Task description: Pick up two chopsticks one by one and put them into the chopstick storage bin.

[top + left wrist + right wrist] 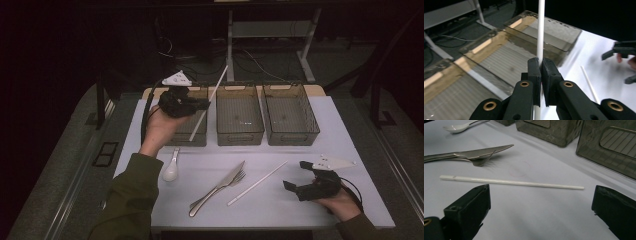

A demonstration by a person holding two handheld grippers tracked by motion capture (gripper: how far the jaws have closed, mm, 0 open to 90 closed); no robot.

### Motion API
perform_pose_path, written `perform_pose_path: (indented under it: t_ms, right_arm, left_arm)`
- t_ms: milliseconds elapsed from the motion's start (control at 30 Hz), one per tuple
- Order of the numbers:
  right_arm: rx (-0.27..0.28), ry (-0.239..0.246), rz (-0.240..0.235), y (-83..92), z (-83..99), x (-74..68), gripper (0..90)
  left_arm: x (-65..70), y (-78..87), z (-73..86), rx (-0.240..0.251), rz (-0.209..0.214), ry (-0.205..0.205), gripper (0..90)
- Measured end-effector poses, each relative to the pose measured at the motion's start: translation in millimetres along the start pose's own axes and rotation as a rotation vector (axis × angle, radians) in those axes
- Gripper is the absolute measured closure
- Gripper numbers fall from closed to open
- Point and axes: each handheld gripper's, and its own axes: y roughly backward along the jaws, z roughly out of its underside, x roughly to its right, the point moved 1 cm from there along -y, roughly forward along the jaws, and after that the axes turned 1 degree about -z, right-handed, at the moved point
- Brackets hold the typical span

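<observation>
L tongs (pixel 204 105) raised over left bin (pixel 195 136), clenching white stick (pixel 212 96) | R tongs (pixel 295 188) released, resting on table (pixel 300 210)

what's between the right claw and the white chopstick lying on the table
Nothing visible. The right claw rests open on the white tabletop, and the thin white chopstick lies just ahead of it on bare surface. The steel knife and fork lie beyond the chopstick, not in the path.
</observation>
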Motion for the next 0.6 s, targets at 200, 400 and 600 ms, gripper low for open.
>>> perform_pose_path:
  t_ms: [200,400,600]
  right_arm:
    - [-0.004,-0.004,-0.001,0.1,0.1,-0.4,2.0]
    - [-0.005,-0.005,0.002,0.9,0.2,0.4,2.0]
    - [-0.003,-0.007,0.001,1.0,0.4,0.8,2.0]
  left_arm:
    - [-28.6,3.6,-0.2,0.025,-0.050,0.014,84.6]
    - [-49.9,-0.3,9.0,0.006,-0.083,0.047,84.6]
    - [-71.3,-6.0,21.2,-0.017,-0.108,0.099,84.6]
